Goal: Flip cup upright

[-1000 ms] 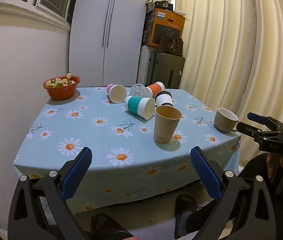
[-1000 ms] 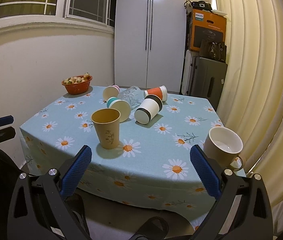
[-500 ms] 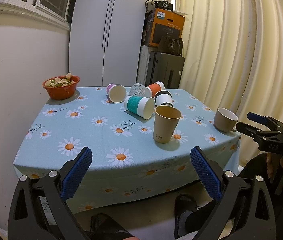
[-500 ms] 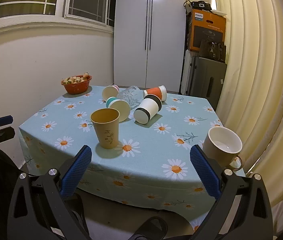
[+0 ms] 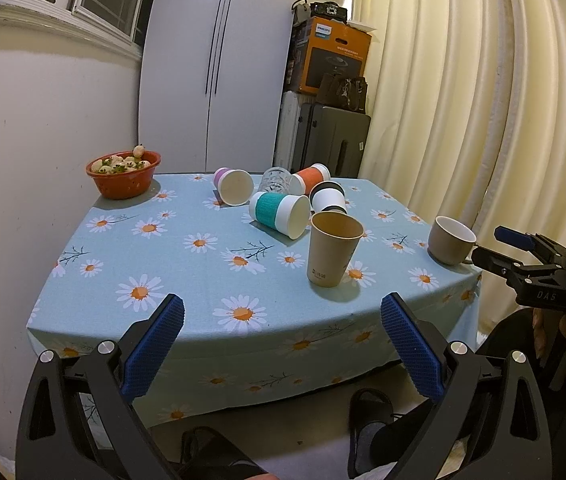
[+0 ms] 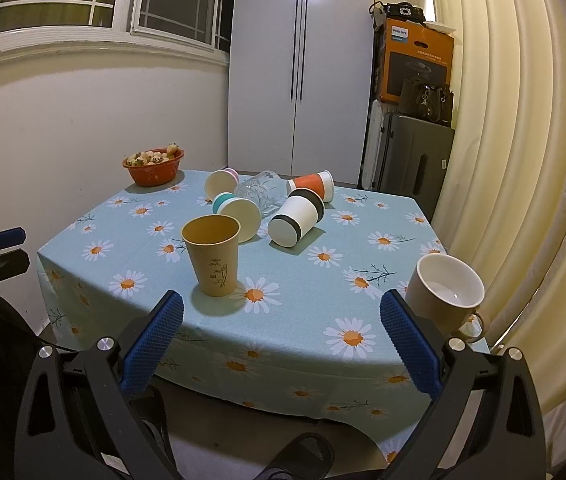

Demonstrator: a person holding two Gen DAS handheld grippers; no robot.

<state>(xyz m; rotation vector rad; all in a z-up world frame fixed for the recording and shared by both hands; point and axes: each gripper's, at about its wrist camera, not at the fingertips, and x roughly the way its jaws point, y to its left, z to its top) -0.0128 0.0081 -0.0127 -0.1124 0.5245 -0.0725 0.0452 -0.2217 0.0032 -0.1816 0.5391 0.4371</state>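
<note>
Likely home: curtains [image 5: 463, 80], wardrobe [image 5: 219, 68].

We see open cloth along the bench [image 5: 155, 240] left side and near edge. The upright paper cup [image 6: 211, 254] and mug [image 6: 445, 294] flank the front; 5 tipped cups crowd the far middle beside a bowl [image 5: 125, 178].

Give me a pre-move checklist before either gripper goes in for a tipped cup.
1. Left gripper open and empty: ok.
2. Right gripper open and empty: ok.
3. A cup still lying down: ok, the white paper cup with black band is on its side.
4. Path to it clear: not ok, the upright tan paper cup stands nearby in front.
5. Beige ceramic mug safe: cannot tell, it sits close to the table edge.
</note>
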